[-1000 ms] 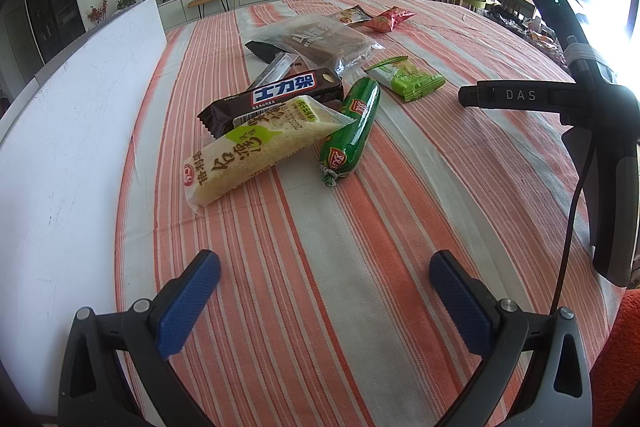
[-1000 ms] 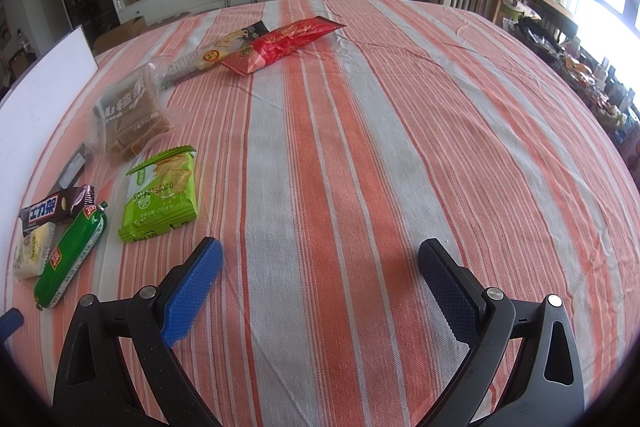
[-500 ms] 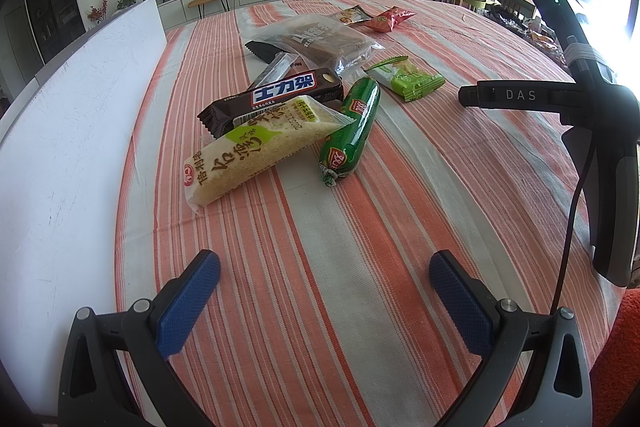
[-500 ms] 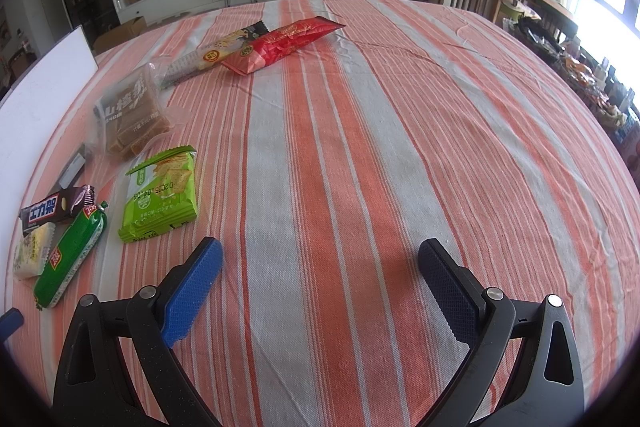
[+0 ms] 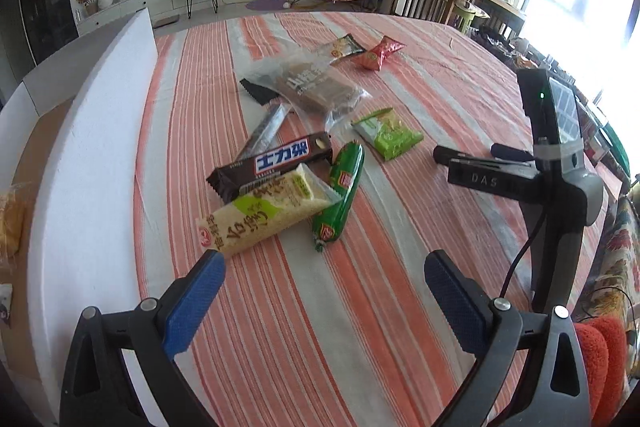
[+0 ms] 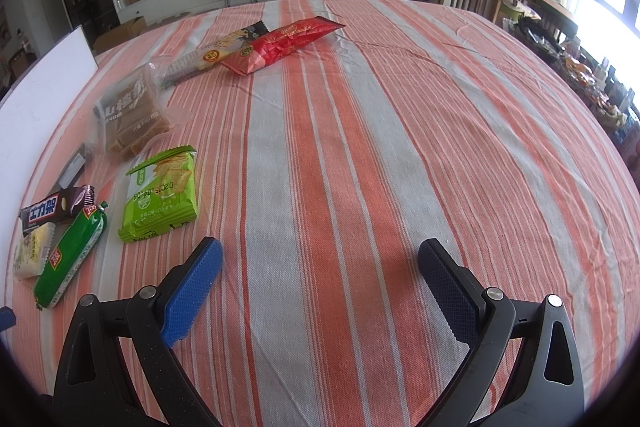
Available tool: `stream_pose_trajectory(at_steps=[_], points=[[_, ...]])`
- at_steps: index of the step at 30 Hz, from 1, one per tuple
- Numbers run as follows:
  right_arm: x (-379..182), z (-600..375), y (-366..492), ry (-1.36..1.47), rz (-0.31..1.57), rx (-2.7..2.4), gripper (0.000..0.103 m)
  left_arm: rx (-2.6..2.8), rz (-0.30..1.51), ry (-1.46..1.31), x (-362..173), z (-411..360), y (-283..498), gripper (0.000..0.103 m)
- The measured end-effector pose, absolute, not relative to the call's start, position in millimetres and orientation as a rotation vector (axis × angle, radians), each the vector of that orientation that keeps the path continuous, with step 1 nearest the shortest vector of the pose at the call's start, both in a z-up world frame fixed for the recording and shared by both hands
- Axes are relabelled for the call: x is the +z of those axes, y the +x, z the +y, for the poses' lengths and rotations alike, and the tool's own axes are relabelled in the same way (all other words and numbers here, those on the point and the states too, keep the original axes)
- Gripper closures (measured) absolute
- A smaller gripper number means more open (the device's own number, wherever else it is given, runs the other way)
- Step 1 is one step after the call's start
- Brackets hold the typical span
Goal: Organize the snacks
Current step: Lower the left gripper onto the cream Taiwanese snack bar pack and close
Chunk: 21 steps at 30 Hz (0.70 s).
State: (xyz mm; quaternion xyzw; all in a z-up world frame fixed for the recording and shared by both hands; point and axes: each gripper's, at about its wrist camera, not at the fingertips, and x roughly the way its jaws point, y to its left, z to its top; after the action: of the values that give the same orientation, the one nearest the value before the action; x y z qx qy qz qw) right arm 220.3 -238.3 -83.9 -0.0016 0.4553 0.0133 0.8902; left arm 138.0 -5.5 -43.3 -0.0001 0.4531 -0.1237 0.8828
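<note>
Several snacks lie on the striped tablecloth (image 5: 280,307). A pale yellow rice-cracker pack (image 5: 268,213) lies closest to my left gripper (image 5: 320,263), which is open and empty just short of it. Behind it are a brown chocolate bar (image 5: 272,163), a green sausage stick (image 5: 340,195), a green cracker pack (image 5: 388,135), a clear bag of brown cakes (image 5: 308,87) and a red pack (image 5: 378,53). My right gripper (image 6: 318,255) is open and empty over bare cloth, right of the green cracker pack (image 6: 164,195) and green sausage (image 6: 70,255).
A white foam board (image 5: 92,163) stands along the table's left side. The other gripper's body (image 5: 552,179) shows at the right of the left wrist view. A red pack (image 6: 280,45) and a cracker sleeve (image 6: 212,55) lie at the far side. Chairs stand beyond the table.
My left gripper has moved forward toward the yellow pack. The right gripper and the snacks have not moved.
</note>
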Motion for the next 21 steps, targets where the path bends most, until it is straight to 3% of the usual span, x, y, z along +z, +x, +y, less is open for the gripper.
stream_pose_trajectory(at_steps=[5,7,8,13,21], points=[[-84,-238,220,-0.003,0.946,0.028,0.003,-0.211,1.067,0.042,-59,-7,210,0.001],[-83,-238,220,-0.003,0.946,0.028,0.003,-0.193,1.184,0.010,-83,-1,225,0.008],[-83,-238,220,-0.003,0.946,0.028,0.003,-0.212,1.244,-0.040,-90,4,224,0.013],[-83,-238,220,-0.003,0.946,0.028,0.003,-0.370,1.357,-0.088,-87,5,178,0.013],[-83,-238,220,-0.003,0.946,0.028,0.003,-0.342,1.283,0.079,-67,-2,143,0.012]])
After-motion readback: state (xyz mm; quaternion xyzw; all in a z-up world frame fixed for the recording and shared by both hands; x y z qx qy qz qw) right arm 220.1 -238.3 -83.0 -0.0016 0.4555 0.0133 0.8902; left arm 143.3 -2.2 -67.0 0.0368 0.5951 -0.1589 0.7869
